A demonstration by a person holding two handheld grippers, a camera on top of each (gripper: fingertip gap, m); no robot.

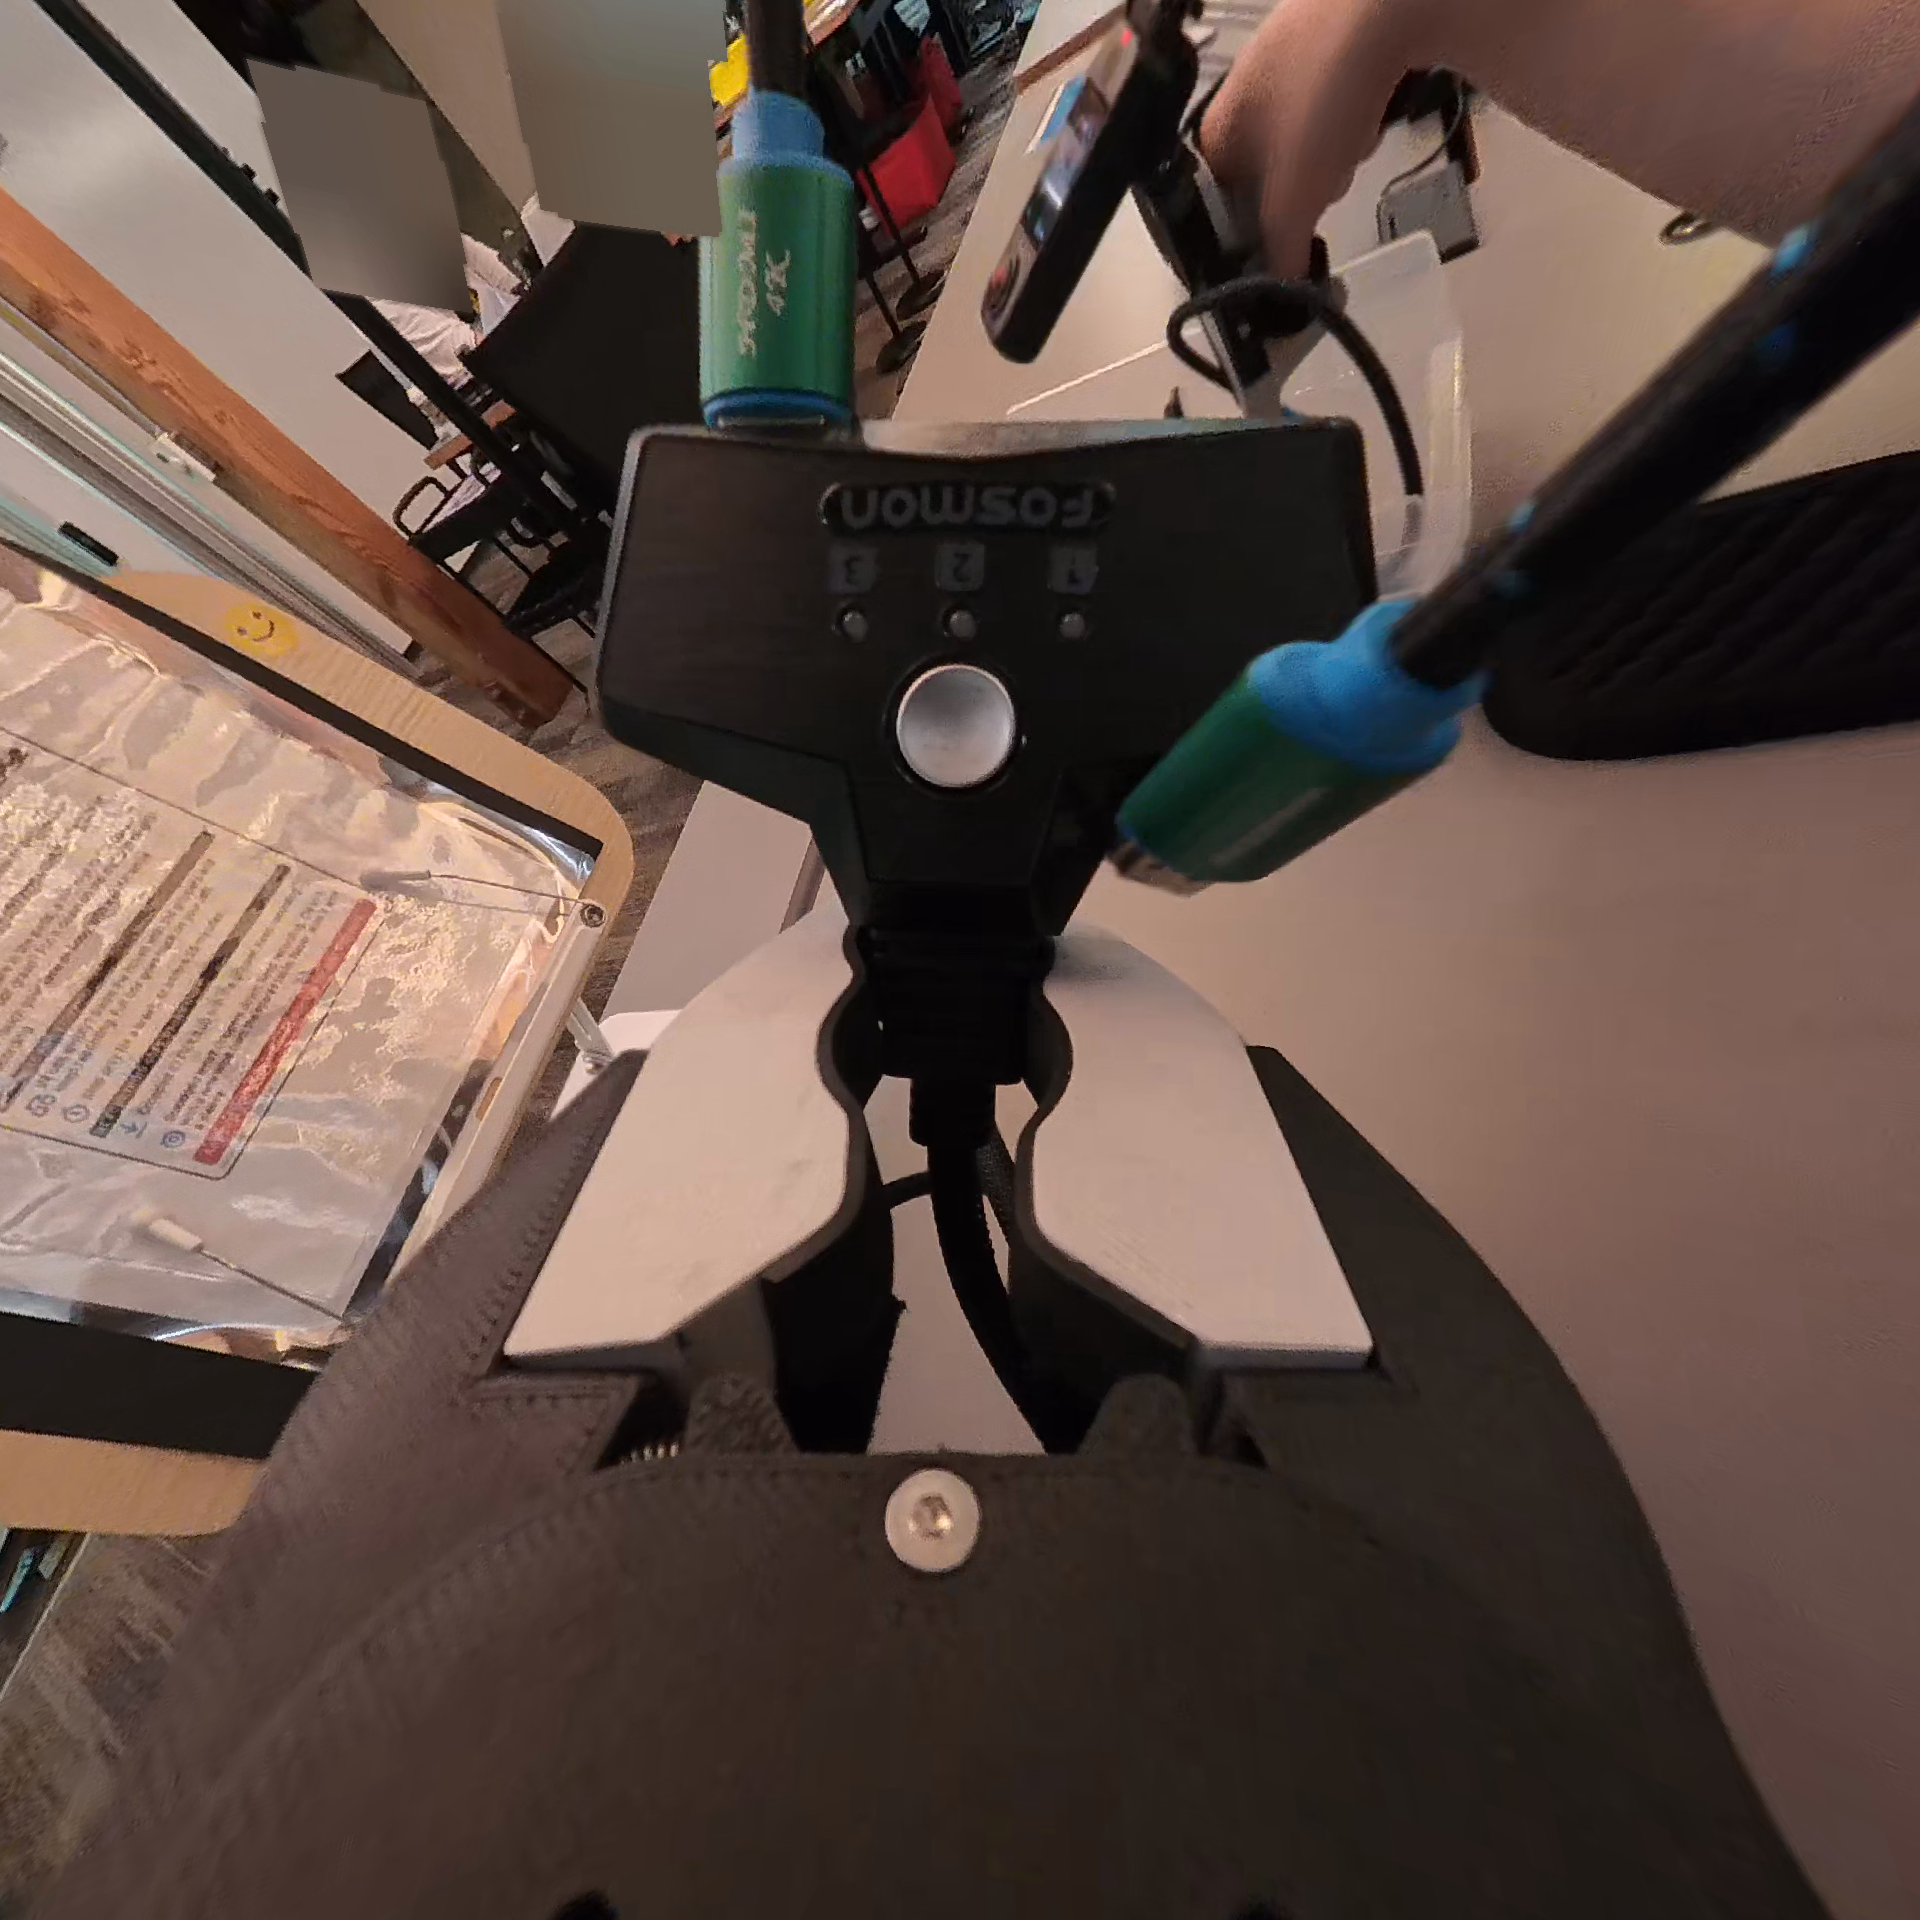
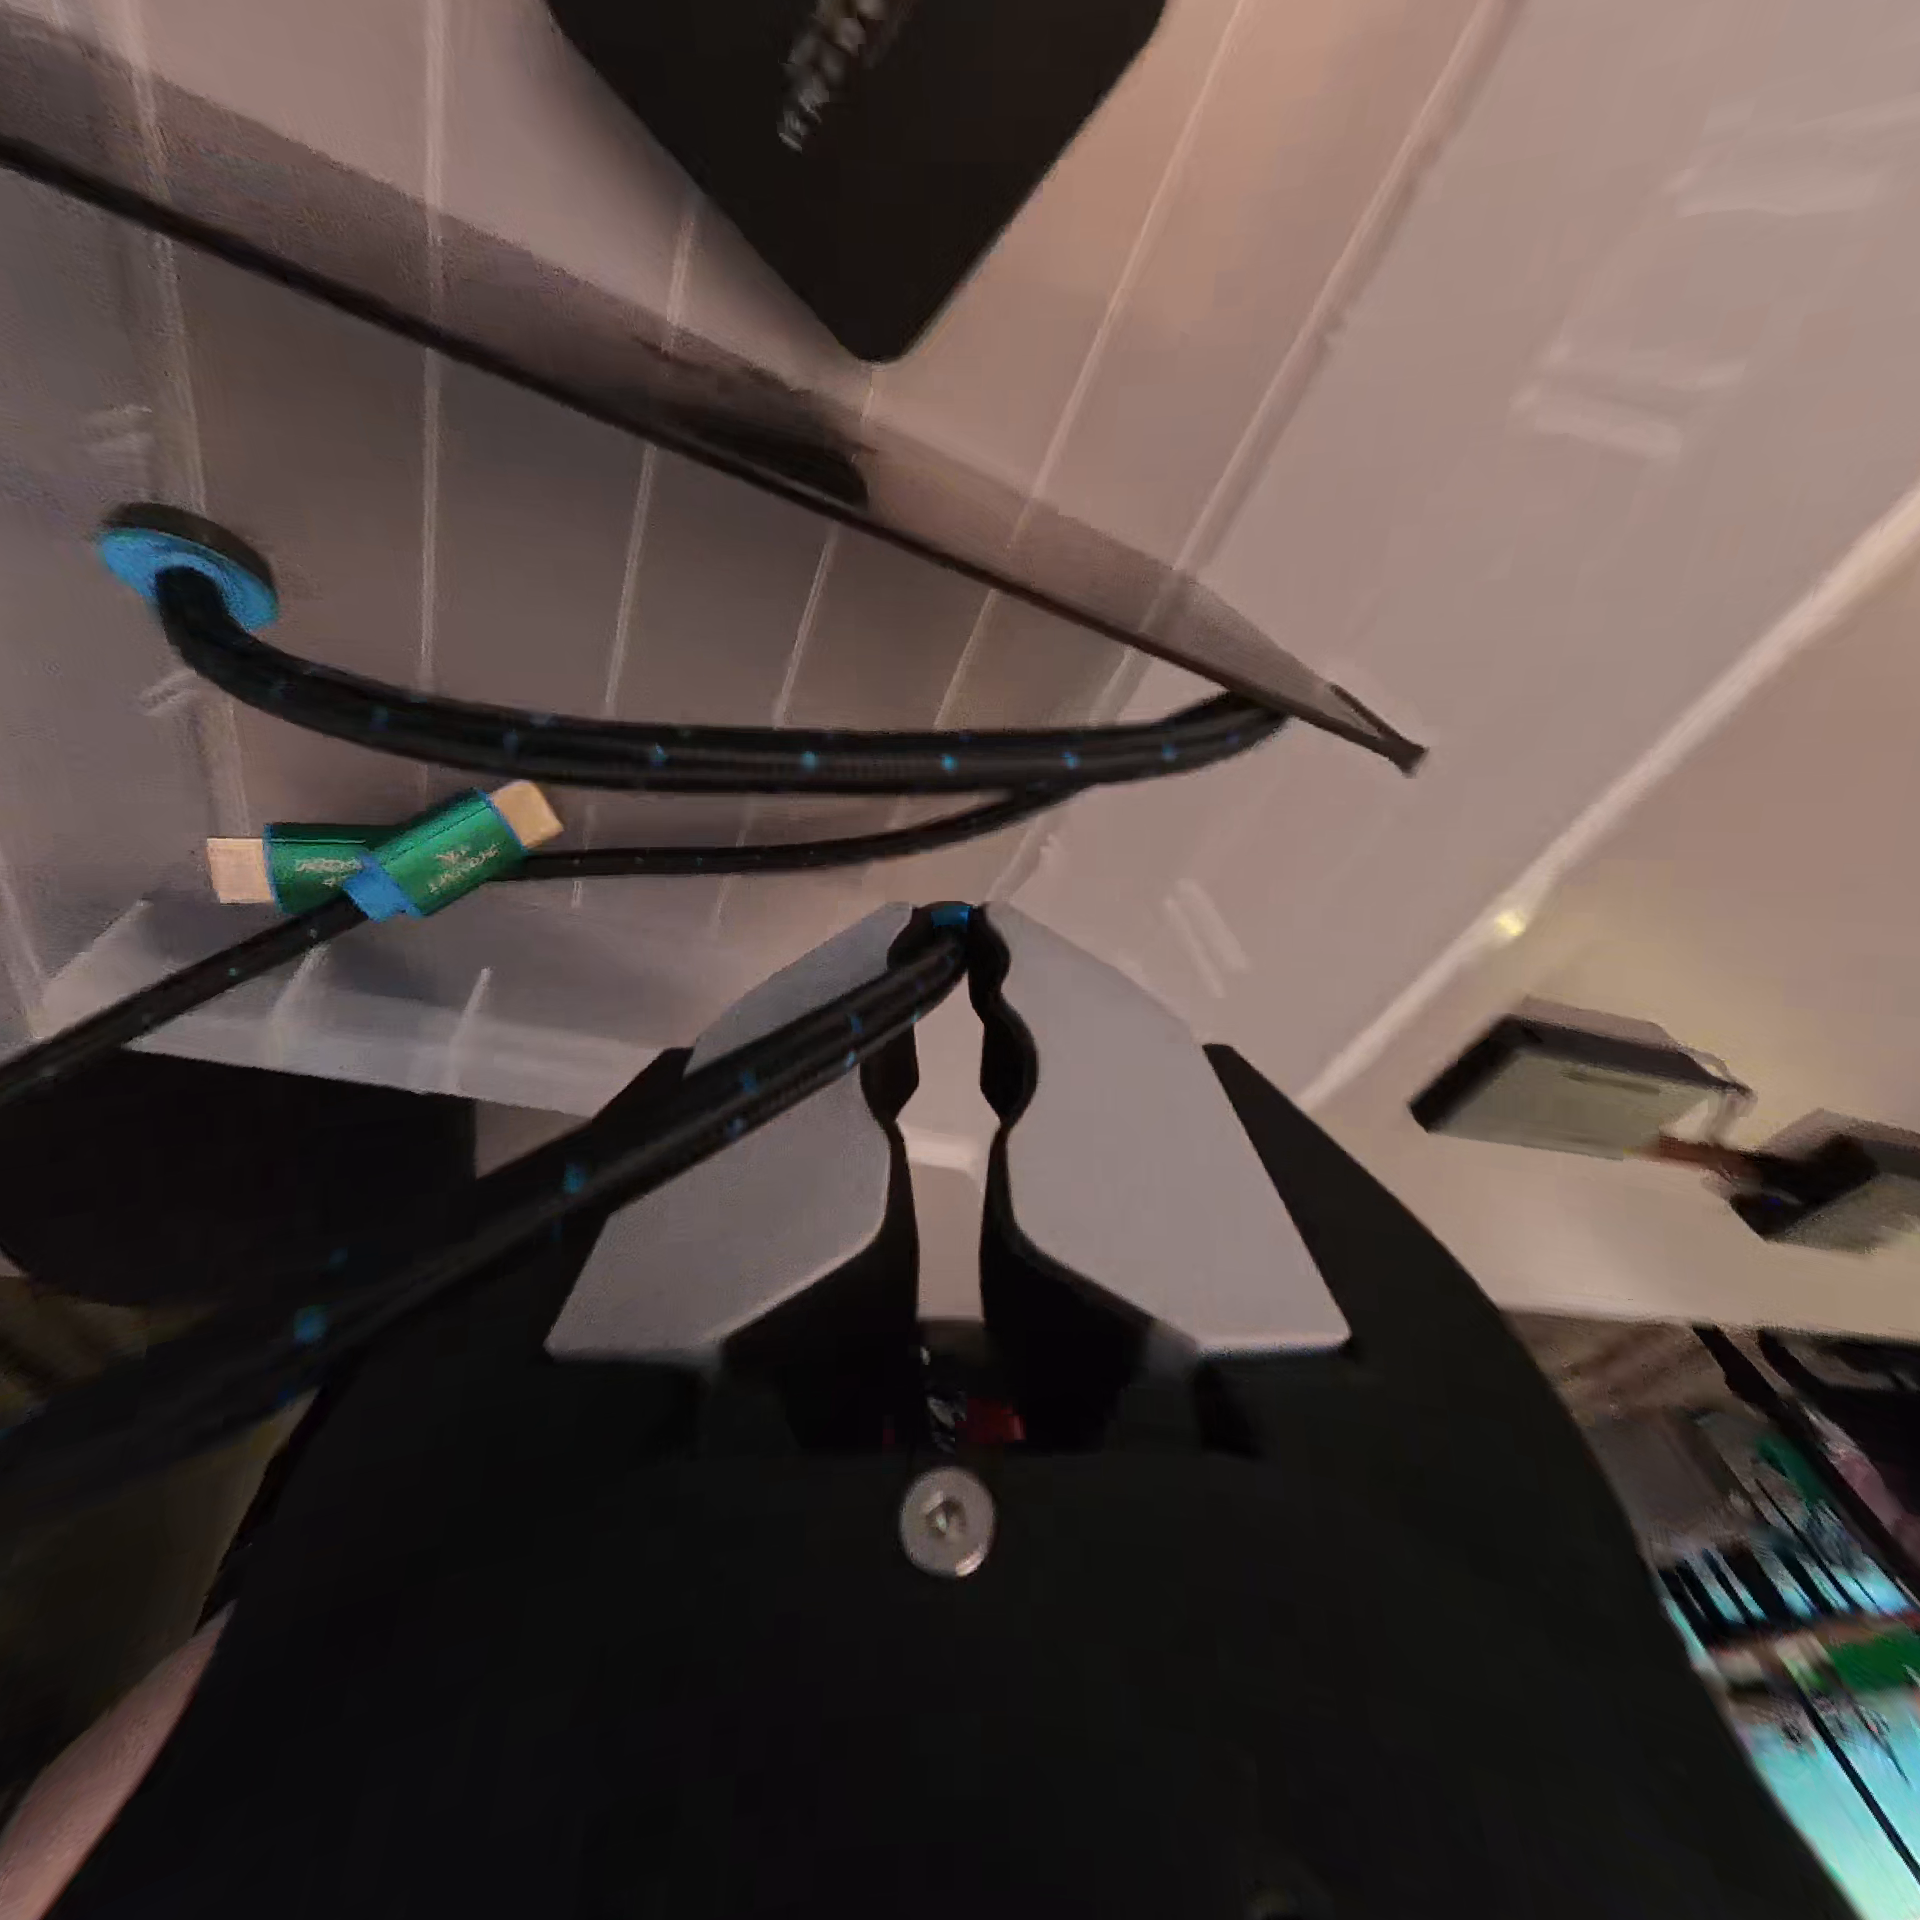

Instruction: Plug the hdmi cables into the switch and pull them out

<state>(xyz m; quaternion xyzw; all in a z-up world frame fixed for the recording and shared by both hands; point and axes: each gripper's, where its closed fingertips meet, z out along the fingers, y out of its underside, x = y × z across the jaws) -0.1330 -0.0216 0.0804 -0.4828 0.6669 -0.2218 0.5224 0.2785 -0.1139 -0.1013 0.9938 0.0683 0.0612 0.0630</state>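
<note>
My left gripper (image 1: pixel 951 997) is shut on the cable neck of the black HDMI switch (image 1: pixel 977 623) and holds it up, button side facing me. One green and blue HDMI plug (image 1: pixel 774 281) sits in the switch's far left port. A second green plug (image 1: pixel 1268 790) hangs free beside the switch's right edge, tip toward it, not inserted. My right gripper (image 2: pixel 951 925) is shut on a black braided cable (image 2: pixel 727 1091) at a blue collar; whatever lies beyond its fingertips is hidden. Two more green plugs (image 2: pixel 416 852) lie crossed in a clear bin (image 2: pixel 312 1008).
The white table (image 1: pixel 1558 1143) carries a black ribbed pad (image 1: pixel 1714 623) at the right. A wooden board with a foil bag (image 1: pixel 260 987) lies off the table's left edge. A hand (image 1: pixel 1351 135) holds the other gripper over the bin. A small grey adapter (image 2: pixel 1558 1081) lies at the right.
</note>
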